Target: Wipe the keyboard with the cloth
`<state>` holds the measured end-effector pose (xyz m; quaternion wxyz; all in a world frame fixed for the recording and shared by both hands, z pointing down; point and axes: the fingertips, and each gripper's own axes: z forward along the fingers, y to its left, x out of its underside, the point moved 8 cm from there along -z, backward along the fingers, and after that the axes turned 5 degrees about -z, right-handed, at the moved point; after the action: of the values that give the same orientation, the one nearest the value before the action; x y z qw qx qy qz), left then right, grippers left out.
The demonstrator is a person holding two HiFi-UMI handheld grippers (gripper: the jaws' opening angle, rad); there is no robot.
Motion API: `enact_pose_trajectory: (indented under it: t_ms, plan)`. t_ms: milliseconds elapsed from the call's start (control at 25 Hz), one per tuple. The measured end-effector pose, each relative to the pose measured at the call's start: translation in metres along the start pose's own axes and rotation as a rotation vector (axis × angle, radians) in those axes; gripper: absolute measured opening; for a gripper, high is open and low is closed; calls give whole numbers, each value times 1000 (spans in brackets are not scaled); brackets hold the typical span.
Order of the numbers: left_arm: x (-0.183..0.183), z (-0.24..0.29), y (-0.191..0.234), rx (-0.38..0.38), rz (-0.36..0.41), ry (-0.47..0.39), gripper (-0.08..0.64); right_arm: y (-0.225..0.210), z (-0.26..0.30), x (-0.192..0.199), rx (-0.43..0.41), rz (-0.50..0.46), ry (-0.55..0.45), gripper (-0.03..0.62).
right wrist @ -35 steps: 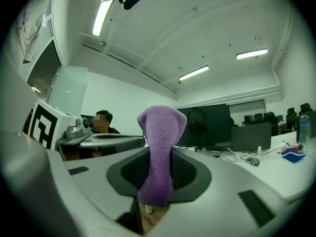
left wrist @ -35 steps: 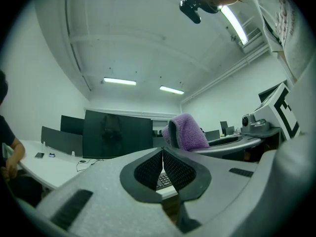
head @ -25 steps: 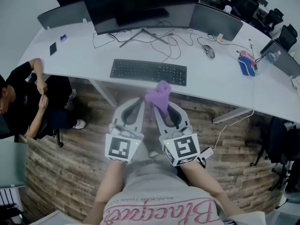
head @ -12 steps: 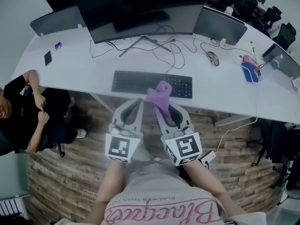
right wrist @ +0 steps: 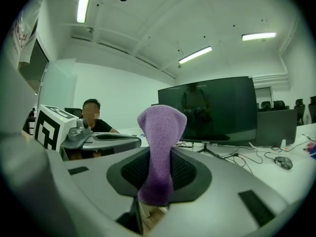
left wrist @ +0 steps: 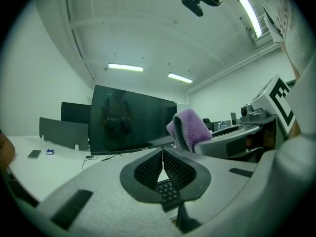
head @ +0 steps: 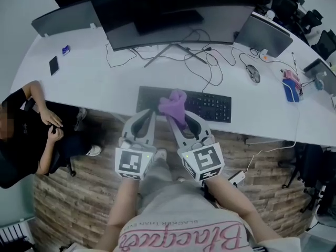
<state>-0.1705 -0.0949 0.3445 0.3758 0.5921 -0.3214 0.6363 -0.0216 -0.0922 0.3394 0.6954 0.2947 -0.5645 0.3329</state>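
Found the purple cloth [head: 172,103] clamped in the right gripper [head: 177,116], jaws closed firmly on its lower part, a rounded fold standing free beyond the tips. Found the left gripper [left wrist: 162,158] just beside it, jaws pressed together at the tips with nothing between them. Glimpsed only a few keys through the gap lower down.

Placed the keyboard [head: 210,105] near the front edge of the white desk [head: 100,83], in front of the big dark monitor [head: 173,9], with a mouse [head: 253,73] well apart to the right. From the head view, saw the cloth's fold overlapping the keyboard's left half. Could not tell from any view whether fabric touched the keys. In the right gripper view, saw the fold pointing toward the monitor rather than down onto the keyboard.

Judged the task barely started: cloth already picked up and brought to the keyboard, no wiping stroke in evidence, no part of the keys visibly covered or pressed. Judged everything else left to do: lowering the fold onto the keys, sweeping along the whole length, the right half included. Reckoned the empty left gripper free to steady the keyboard against sliding.
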Motion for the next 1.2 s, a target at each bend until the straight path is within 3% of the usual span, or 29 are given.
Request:
enact_pose_trajectory:
  t_ms: [720, 1200]
  plan:
    - [54, 44, 115, -48, -41, 161, 8, 11, 161, 51, -103, 158, 214, 89]
    - [89, 64, 158, -35, -61, 259, 8, 11, 225, 82, -62, 248, 333, 90]
